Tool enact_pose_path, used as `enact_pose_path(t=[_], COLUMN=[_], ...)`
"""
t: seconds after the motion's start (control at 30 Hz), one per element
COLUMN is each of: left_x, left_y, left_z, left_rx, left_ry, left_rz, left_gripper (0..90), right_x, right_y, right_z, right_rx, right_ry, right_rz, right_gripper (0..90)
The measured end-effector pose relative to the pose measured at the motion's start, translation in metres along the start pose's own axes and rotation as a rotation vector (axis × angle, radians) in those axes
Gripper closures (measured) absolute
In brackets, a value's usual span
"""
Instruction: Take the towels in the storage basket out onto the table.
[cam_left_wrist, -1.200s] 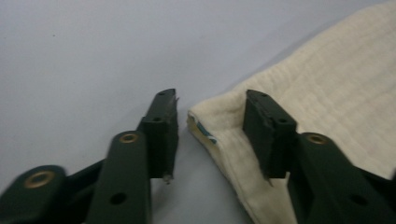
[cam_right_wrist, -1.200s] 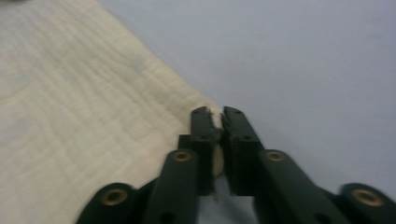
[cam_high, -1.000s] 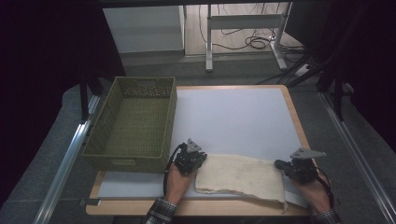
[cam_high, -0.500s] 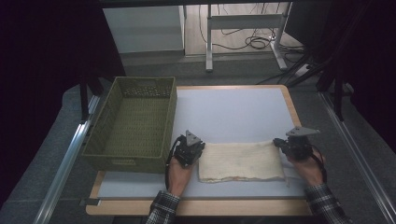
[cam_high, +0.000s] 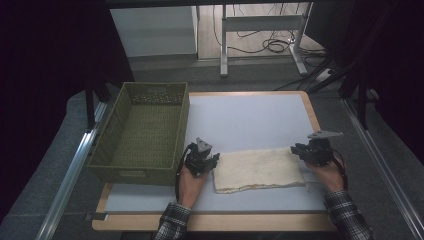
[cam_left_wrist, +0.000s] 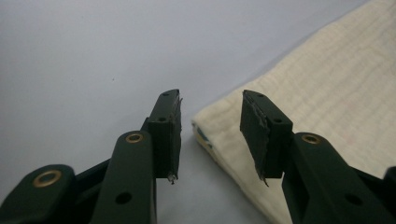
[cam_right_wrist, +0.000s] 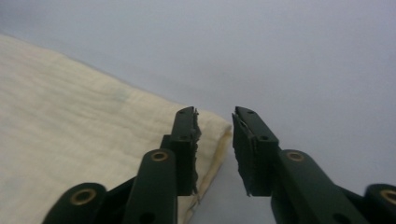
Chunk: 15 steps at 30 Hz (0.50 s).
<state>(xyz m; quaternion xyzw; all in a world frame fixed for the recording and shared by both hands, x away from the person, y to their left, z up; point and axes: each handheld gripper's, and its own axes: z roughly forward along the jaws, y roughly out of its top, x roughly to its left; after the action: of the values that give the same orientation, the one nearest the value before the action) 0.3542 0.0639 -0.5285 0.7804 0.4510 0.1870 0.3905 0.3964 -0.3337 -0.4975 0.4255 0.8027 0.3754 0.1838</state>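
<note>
Both claws have just been opening: the left claw (cam_left_wrist: 210, 126) and right claw (cam_right_wrist: 215, 140) stand parted, nothing gripped. The folded cream muslin cloth (cam_high: 260, 169) lies on the white bench (cam_high: 250, 115) (seemingly released); claws should be lifted clear without snagging corners.

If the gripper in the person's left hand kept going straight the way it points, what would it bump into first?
Probably the near corner of the folded cream cloth, which lies just ahead of the left gripper between its open jaws. Beyond that is bare white tabletop. Depth is hard to judge.
</note>
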Motion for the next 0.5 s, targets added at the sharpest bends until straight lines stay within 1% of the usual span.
enact_pose_path(t=[0.03, 0.07, 0.1, 0.13, 0.17, 0.2, 0.23, 0.27, 0.3, 0.37, 0.47, 0.5], left_x=[0.0, 0.0, 0.002, 0.002, 0.004, 0.005, 0.006, 0.006, 0.006, 0.006, 0.008, 0.008], left_y=[0.001, 0.001, 0.0, 0.0, 0.0, -0.001, -0.001, -0.001, 0.0, 0.0, 0.0, 0.0], left_z=[0.002, 0.002, 0.004, 0.004, 0.006, 0.007, 0.007, 0.007, 0.006, 0.006, 0.006, 0.006], left_rx=[0.007, 0.007, 0.015, 0.015, 0.014, 0.014, 0.011, 0.011, 0.01, 0.008, 0.008, 0.008], left_ry=[0.001, 0.001, 0.002, 0.002, -0.004, -0.007, -0.01, -0.01, -0.016, -0.016, -0.018, -0.018], left_rz=[-0.002, -0.002, -0.003, -0.003, -0.019, -0.029, -0.034, -0.034, -0.04, -0.04, -0.048, -0.048], left_gripper=[58.3, 58.4, 58.6, 58.7, 58.6, 58.6, 58.6, 58.5, 58.4, 58.8, 61.4, 62.1], right_x=[0.002, 0.002, 0.007, 0.007, 0.013, 0.015, 0.019, 0.019, 0.03, 0.038, 0.051, 0.051], right_y=[-0.002, -0.002, -0.005, -0.005, -0.008, -0.009, -0.01, -0.01, -0.013, -0.015, -0.02, -0.02], right_z=[-0.007, -0.007, -0.012, -0.012, -0.016, -0.017, -0.018, -0.018, -0.021, -0.021, -0.021, -0.021], right_rx=[-0.002, -0.002, -0.005, -0.005, -0.003, -0.002, -0.002, -0.002, 0.0, 0.003, 0.006, 0.006], right_ry=[0.011, 0.011, 0.028, 0.028, 0.047, 0.056, 0.069, 0.069, 0.095, 0.12, 0.145, 0.145], right_rz=[0.002, 0.002, -0.004, -0.004, -0.014, -0.019, -0.025, -0.025, -0.046, -0.058, -0.08, -0.08], right_gripper=[64.7, 64.7, 63.0, 63.0, 61.4, 61.4, 61.3, 61.3, 60.8, 60.5, 60.3, 60.3])
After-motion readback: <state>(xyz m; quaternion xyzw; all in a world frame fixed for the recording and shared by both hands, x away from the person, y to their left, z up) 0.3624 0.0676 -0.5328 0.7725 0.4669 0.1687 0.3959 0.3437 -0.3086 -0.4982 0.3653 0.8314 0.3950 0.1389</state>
